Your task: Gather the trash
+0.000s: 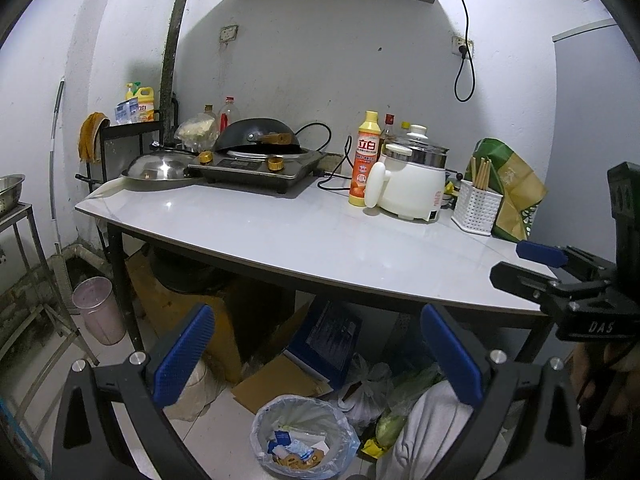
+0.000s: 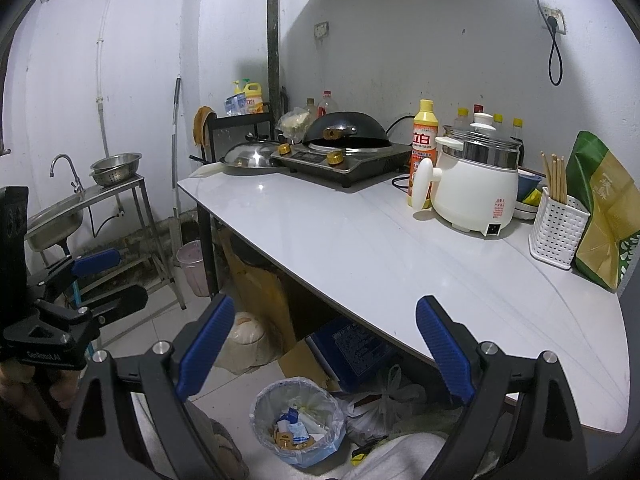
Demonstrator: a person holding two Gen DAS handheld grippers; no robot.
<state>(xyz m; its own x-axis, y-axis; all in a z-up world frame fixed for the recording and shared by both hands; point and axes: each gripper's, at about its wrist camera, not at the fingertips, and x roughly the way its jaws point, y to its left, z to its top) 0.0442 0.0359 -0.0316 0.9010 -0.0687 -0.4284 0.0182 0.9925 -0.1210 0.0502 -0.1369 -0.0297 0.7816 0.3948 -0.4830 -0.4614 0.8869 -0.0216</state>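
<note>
A small bin (image 1: 304, 436) lined with a clear bag stands on the floor under the white table (image 1: 304, 240). It holds blue, white and brown wrappers, and it also shows in the right wrist view (image 2: 296, 420). My left gripper (image 1: 320, 356) is open and empty, held above the bin in front of the table edge. My right gripper (image 2: 326, 348) is open and empty too, also above the bin. Each gripper shows in the other's view: the right gripper (image 1: 532, 264) at the right edge, the left gripper (image 2: 104, 276) at the left.
On the table stand an induction cooker with a wok (image 1: 256, 142), a steel lid (image 1: 160, 166), a yellow detergent bottle (image 1: 364, 160), a white electric pot (image 1: 412, 184), a chopstick basket (image 1: 476, 206) and a green bag (image 1: 508, 188). Boxes, bags and cloth lie under the table. A sink (image 2: 56, 220) stands left.
</note>
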